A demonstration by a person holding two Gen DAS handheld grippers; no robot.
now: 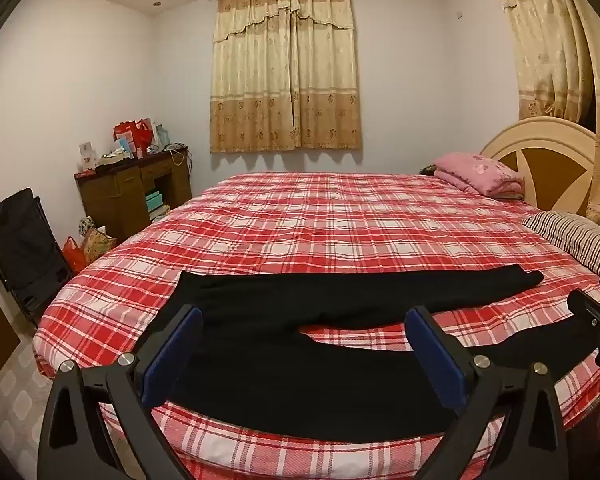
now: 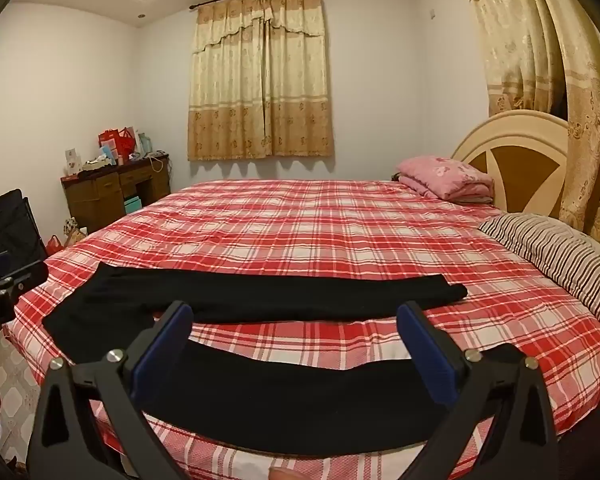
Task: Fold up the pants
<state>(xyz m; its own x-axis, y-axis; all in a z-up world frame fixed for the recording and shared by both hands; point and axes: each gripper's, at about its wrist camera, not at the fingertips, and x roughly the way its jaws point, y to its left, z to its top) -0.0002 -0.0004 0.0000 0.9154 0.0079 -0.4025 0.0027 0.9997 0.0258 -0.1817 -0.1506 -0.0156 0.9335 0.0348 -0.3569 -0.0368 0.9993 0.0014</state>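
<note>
Across the near edge of the bed with its red-and-white plaid cotton sheet (image 1: 320, 216) lie the black soft-fabric pants (image 1: 300, 364), spread flat with the two legs parted in a narrow V: one leg runs along the edge closest to me, the other angles farther in, its cuff pointing toward the striped pillow (image 2: 556, 252). A wedge of plaid shows between the legs. The waist end sits toward my left side.

My left gripper (image 1: 300, 344), black-framed with blue pads, hangs above the near leg with its fingers (image 1: 436, 348) spread wide; nothing is between them, and I cannot tell whether they touch the cloth. My right gripper (image 2: 296, 340) is likewise spread wide and holds nothing, hovering over the near leg farther toward the cuff end. In the right wrist view, part of the left tool shows at the left border; in the left wrist view, the right tool shows at the right border.

Beyond the pants, a folded pink floral quilt (image 1: 480, 174) rests against the cream-and-brown rounded wooden headboard (image 1: 540, 160). Beige patterned curtains (image 1: 286, 68) cover the window on the far wall, and a dark brown wooden desk (image 1: 132, 188) piled with bags and boxes stands in the left corner.
</note>
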